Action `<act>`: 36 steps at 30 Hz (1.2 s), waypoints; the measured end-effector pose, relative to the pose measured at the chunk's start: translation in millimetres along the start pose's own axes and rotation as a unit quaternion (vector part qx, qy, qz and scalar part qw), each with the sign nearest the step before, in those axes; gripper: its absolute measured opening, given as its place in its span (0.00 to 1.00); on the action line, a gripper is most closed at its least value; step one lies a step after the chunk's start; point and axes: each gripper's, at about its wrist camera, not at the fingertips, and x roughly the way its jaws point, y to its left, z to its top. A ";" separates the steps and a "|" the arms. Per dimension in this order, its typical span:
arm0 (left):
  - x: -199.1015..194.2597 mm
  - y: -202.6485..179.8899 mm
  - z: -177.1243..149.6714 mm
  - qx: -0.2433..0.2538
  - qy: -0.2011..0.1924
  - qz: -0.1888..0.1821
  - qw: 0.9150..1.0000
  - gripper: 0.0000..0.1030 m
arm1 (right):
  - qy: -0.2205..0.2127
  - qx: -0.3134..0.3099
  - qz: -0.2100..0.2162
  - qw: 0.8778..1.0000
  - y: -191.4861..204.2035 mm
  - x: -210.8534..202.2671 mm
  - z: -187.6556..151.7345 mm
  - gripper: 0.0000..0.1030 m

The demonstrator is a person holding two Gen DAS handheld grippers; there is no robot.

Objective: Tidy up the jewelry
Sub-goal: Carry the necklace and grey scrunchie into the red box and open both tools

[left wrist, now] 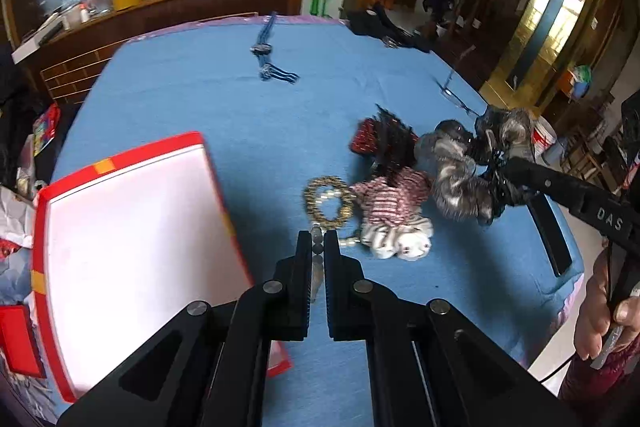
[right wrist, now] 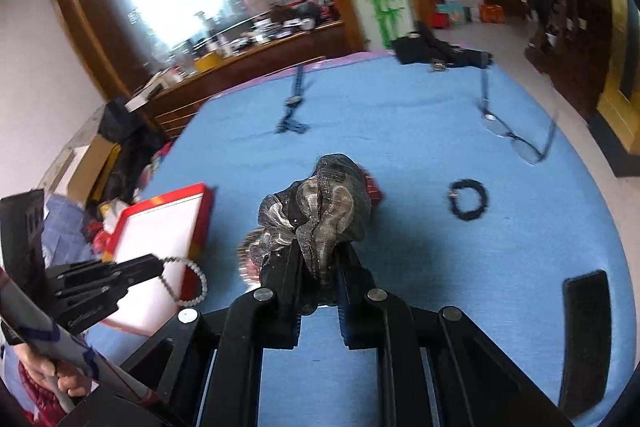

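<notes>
My left gripper (left wrist: 317, 237) is shut on a strand of pale beads (left wrist: 318, 247). In the right wrist view that bead bracelet (right wrist: 188, 279) dangles from the left gripper (right wrist: 154, 265) beside the red-and-white open box (right wrist: 160, 235). My right gripper (right wrist: 320, 255) is shut on a grey gauzy scrunchie (right wrist: 320, 211) and holds it above the blue table (right wrist: 400, 307). The left wrist view shows this scrunchie (left wrist: 460, 179) at the right gripper (left wrist: 500, 171). A gold speckled scrunchie (left wrist: 326, 203), a red-striped one (left wrist: 394, 195), a white one (left wrist: 400, 243) and a dark red one (left wrist: 380, 139) lie in a cluster.
The box (left wrist: 120, 247) sits at the table's left edge. A black scrunchie (right wrist: 468, 201), glasses (right wrist: 520, 143), a blue necklace (right wrist: 294, 107) and a black phone (right wrist: 586, 327) lie on the blue cloth. Dark fabric (right wrist: 440, 53) rests at the far edge. A hand (left wrist: 608, 311) grips the right tool.
</notes>
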 end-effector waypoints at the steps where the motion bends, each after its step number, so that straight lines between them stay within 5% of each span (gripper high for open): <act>1: -3.4 5.5 -0.8 -0.004 -0.003 0.004 1.000 0.05 | 0.004 -0.007 0.007 1.000 9.3 3.2 1.1 0.15; 10: -29.2 90.1 -2.7 -0.057 -0.013 0.059 0.997 0.05 | 0.042 -0.066 0.054 0.995 95.9 47.5 9.7 0.15; 22: -15.6 207.5 8.2 -0.113 0.001 0.095 0.989 0.05 | 0.123 -0.099 0.117 0.981 214.6 165.2 18.5 0.15; 36: 29.7 290.5 2.0 -0.159 0.030 0.127 0.979 0.05 | 0.158 -0.096 0.106 0.977 264.9 255.0 18.7 0.16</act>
